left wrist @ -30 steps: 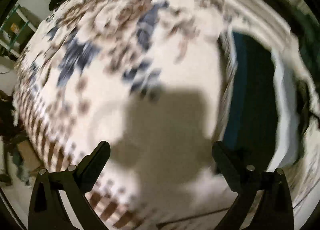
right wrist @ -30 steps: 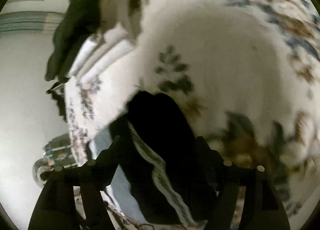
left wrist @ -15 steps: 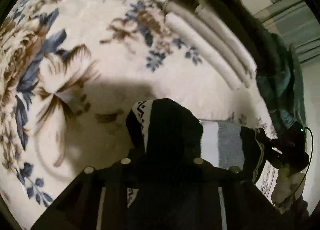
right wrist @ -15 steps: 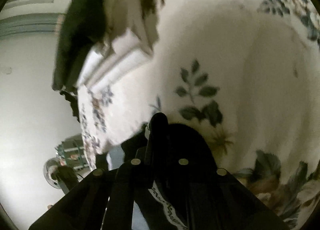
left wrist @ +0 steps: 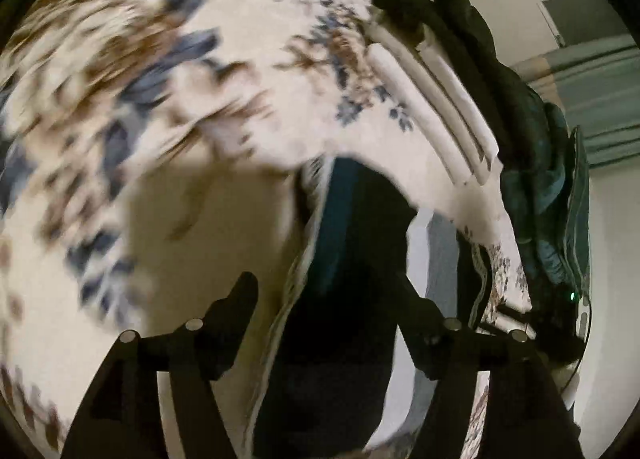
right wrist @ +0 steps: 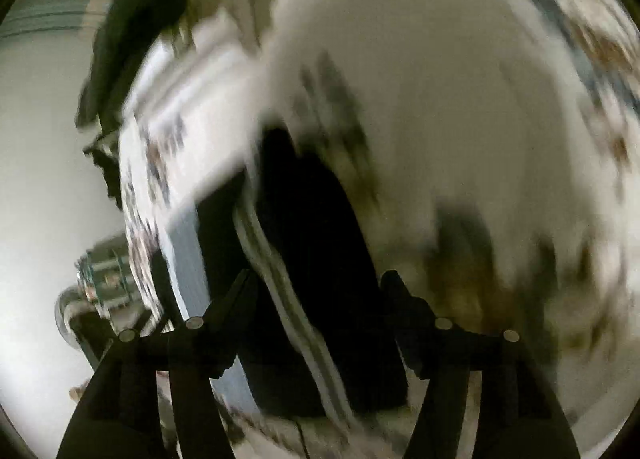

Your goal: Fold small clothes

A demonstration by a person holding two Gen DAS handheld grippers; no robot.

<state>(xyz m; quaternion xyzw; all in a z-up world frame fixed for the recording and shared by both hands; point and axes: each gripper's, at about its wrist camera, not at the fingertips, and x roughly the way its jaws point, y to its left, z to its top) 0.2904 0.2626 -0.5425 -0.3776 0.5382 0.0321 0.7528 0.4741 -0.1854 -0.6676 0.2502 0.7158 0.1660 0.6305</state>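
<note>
Now both grippers stand with jaws spread, gripping nothing. Between the left gripper (left wrist: 324, 299)'s fingers, at lower centre of its frame, the dark folded garment (left wrist: 340, 299) lies on the floral bedsheet (left wrist: 160, 99). Through blur, the right gripper (right wrist: 316, 291) frames that garment (right wrist: 312, 259) likewise. Folded white cloths (left wrist: 436, 99) sit upper right.

Dark garment (left wrist: 340, 319) flat on bedspread (left wrist: 160, 199).

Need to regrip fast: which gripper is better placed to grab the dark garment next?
Probably left: the left gripper is open with the dark garment between its fingers, its pale trimmed edge sharp. The right view is motion-blurred.
</note>
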